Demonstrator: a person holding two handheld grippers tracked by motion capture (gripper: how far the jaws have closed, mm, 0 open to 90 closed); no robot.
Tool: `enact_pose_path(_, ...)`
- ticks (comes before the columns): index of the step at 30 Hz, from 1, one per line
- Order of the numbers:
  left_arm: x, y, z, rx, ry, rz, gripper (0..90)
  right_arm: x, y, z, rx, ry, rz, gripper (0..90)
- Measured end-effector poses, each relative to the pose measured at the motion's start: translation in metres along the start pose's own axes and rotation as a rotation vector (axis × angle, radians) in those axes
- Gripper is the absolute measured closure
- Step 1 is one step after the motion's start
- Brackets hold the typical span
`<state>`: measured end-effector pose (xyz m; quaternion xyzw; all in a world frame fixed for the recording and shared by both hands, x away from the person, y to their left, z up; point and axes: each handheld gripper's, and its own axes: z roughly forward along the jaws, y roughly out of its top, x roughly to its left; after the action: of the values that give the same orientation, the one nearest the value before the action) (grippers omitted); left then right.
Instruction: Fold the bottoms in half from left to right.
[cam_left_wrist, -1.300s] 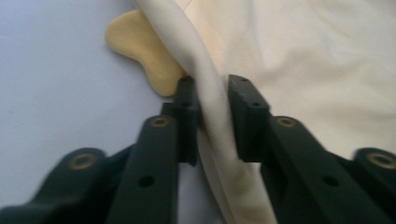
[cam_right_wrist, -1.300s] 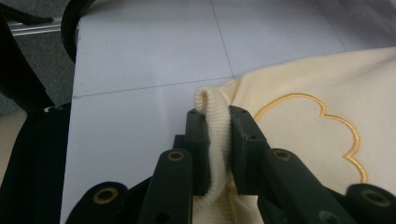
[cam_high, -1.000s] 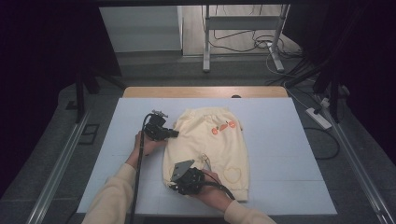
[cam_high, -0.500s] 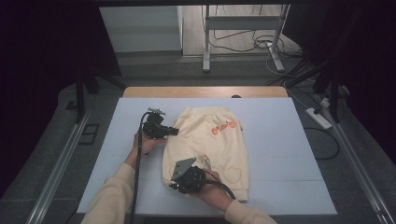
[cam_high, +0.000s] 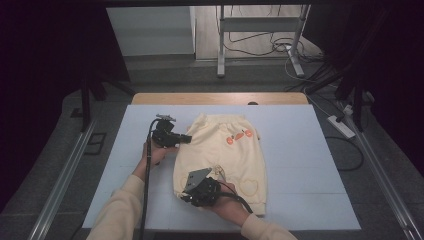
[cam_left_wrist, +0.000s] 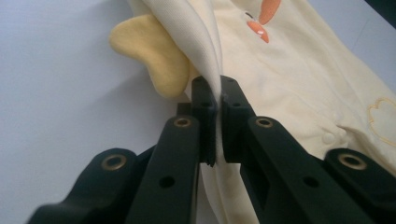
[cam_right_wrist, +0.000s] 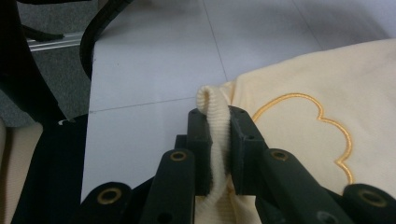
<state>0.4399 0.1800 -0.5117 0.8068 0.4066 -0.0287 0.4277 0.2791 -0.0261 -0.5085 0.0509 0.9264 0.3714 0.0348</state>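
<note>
Nearest the person, the right gripper (cam_right_wrist: 215, 140) pinches the ribbed hem (cam_right_wrist: 215, 116) of the cream baby sweatshirt (cam_high: 225, 155), which lies on the white table (cam_high: 310, 150). Farther up the sweatshirt's left edge, the left gripper (cam_left_wrist: 215, 100), its jaws just closing, clamps a fabric fold (cam_left_wrist: 205, 42). Lifting both corners evenly should keep the cloth taut and the fold straight.

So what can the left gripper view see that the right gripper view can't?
Left gripper view: orange patches on the cream garment, and the left gripper pinching a thin fold. Right gripper view: a stitched cloud outline, and the right gripper clamping the ribbed edge. Both show the garment, the pale table and black jaws shut on cloth.
</note>
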Motion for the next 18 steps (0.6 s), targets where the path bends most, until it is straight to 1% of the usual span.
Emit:
enact_pose_path(7, -0.003, 0.003, -0.005, -0.017, -0.013, 0.002, 86.1, 0.0, 0.002, -0.005, -0.025, 0.004, 0.006, 79.8)
enact_pose_path(9, -0.004, 0.004, -0.007, -0.027, -0.016, 0.001, 86.2, 0.0, 0.004, -0.006, -0.035, 0.009, 0.015, 79.8)
enact_pose_path(14, -0.007, 0.006, -0.01, -0.033, -0.022, 0.009, 86.2, 0.001, 0.006, -0.008, -0.043, 0.008, 0.008, 79.8)
enact_pose_path(17, -0.006, 0.005, -0.011, -0.038, -0.024, 0.003, 86.2, 0.001, 0.006, -0.008, -0.043, 0.01, 0.009, 79.9)
enact_pose_path(18, -0.006, 0.006, -0.014, -0.05, -0.026, -0.002, 86.2, 0.001, 0.007, -0.007, -0.046, 0.011, 0.013, 80.0)
